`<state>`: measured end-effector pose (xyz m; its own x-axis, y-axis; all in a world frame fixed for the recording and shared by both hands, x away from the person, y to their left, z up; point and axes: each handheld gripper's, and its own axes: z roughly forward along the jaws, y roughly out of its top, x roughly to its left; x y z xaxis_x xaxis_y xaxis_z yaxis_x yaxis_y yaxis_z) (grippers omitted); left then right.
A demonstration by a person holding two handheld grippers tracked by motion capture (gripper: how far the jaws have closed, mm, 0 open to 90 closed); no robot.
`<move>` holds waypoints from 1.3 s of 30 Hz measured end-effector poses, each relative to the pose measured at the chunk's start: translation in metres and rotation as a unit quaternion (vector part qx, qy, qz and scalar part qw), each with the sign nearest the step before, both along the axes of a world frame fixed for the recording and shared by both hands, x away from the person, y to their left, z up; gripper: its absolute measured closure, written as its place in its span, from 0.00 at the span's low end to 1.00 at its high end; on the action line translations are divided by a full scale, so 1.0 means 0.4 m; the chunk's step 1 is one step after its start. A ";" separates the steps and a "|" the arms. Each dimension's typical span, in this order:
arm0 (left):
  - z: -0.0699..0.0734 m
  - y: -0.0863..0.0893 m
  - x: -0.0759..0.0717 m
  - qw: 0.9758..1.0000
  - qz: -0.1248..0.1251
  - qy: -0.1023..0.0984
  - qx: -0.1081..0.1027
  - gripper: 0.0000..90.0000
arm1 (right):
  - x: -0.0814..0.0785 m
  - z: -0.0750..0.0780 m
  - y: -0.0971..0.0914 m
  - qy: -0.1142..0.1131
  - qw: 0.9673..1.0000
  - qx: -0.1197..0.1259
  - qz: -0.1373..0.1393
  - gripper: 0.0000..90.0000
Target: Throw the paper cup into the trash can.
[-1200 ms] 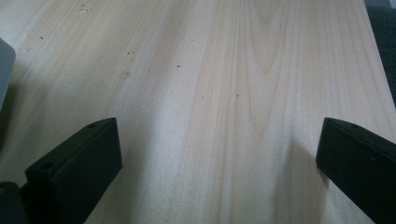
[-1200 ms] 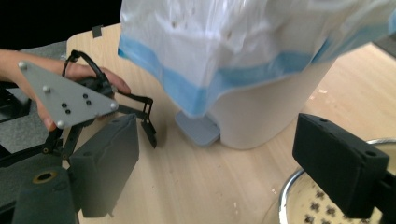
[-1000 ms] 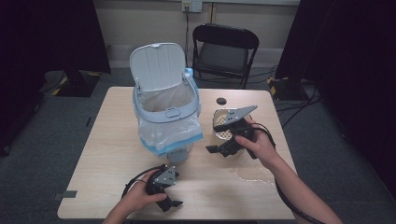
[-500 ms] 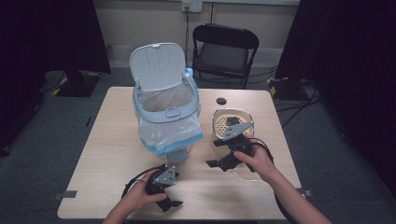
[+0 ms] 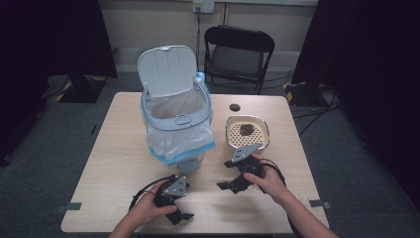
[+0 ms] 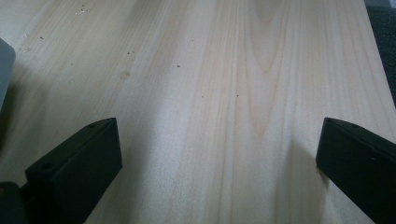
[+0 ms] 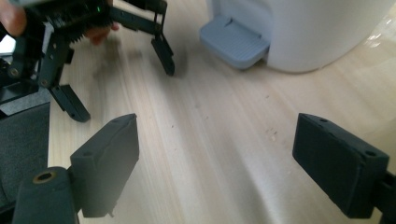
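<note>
The desk (image 5: 119, 163) is pale wood with streaked grain. The bin (image 5: 176, 119) is pale blue-grey, its bag translucent white. The perforated bowl (image 5: 247, 134) is cream, and both claws are black.

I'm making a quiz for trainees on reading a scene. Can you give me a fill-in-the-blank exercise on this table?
1. The bin's lid stands ____.
2. The strainer with dark scraps sits on the bin's ____ side in the high view.
3. Both the left gripper and the right gripper hold ____ between their jaws.
4. Behind the table stands a black folding ____.

Missing words: open; right; nothing; chair
</note>
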<state>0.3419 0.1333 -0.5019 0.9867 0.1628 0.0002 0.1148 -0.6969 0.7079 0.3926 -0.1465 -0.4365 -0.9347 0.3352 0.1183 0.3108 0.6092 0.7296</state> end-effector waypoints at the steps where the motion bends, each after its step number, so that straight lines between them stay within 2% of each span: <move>1: 0.000 0.000 0.000 1.000 0.000 0.000 0.000 0.00 | -0.001 -0.008 0.001 0.002 1.000 -0.002 0.001 0.16; 11: 0.000 0.000 0.000 1.000 0.000 0.000 0.001 0.00 | -0.013 -0.076 0.016 0.009 1.000 -0.024 0.006 0.16; 19: 0.000 0.000 0.000 1.000 0.000 0.000 0.000 0.00 | -0.014 -0.134 0.021 -0.003 0.999 -0.049 0.005 0.16; 20: 0.000 0.000 0.000 1.000 0.000 0.000 0.000 0.00 | -0.014 -0.138 0.020 -0.014 0.999 -0.048 0.006 0.16; 26: 0.000 0.000 0.000 1.000 0.000 0.000 0.000 0.00 | -0.019 -0.148 0.020 -0.043 0.998 -0.045 0.005 0.15; 27: -0.003 -0.002 -0.004 1.000 0.009 0.007 -0.011 0.00 | -0.020 -0.150 0.019 -0.047 0.998 -0.044 0.007 0.15; 29: -0.003 -0.002 -0.005 1.000 0.010 0.007 -0.011 0.00 | -0.021 -0.154 0.015 -0.051 0.998 -0.036 0.007 0.15; 31: 0.000 0.002 -0.003 1.000 0.001 0.000 -0.001 0.00 | -0.023 -0.157 0.012 -0.051 0.998 -0.029 0.005 0.14; 33: -0.002 0.002 -0.007 1.000 0.007 0.006 -0.010 0.00 | -0.025 -0.161 0.010 -0.057 0.998 -0.023 0.000 0.14; 35: 0.002 0.006 -0.005 1.000 -0.002 -0.001 0.003 0.00 | -0.025 -0.161 0.010 -0.057 0.998 -0.023 0.000 0.14; 36: 0.000 0.005 -0.009 1.000 0.006 0.008 -0.006 0.00 | -0.025 -0.161 0.010 -0.057 0.998 -0.023 0.001 0.14; 37: 0.001 0.008 -0.008 1.000 0.000 0.006 0.000 0.00 | -0.025 -0.161 0.010 -0.057 0.998 -0.023 0.001 0.14; 38: 0.000 0.010 -0.007 1.000 -0.004 0.004 -0.003 0.00 | -0.025 -0.161 0.010 -0.057 0.998 -0.023 0.001 0.14; 39: 0.003 0.010 -0.012 1.000 0.008 0.013 -0.003 0.00 | -0.025 -0.161 0.010 -0.057 0.998 -0.023 0.001 0.14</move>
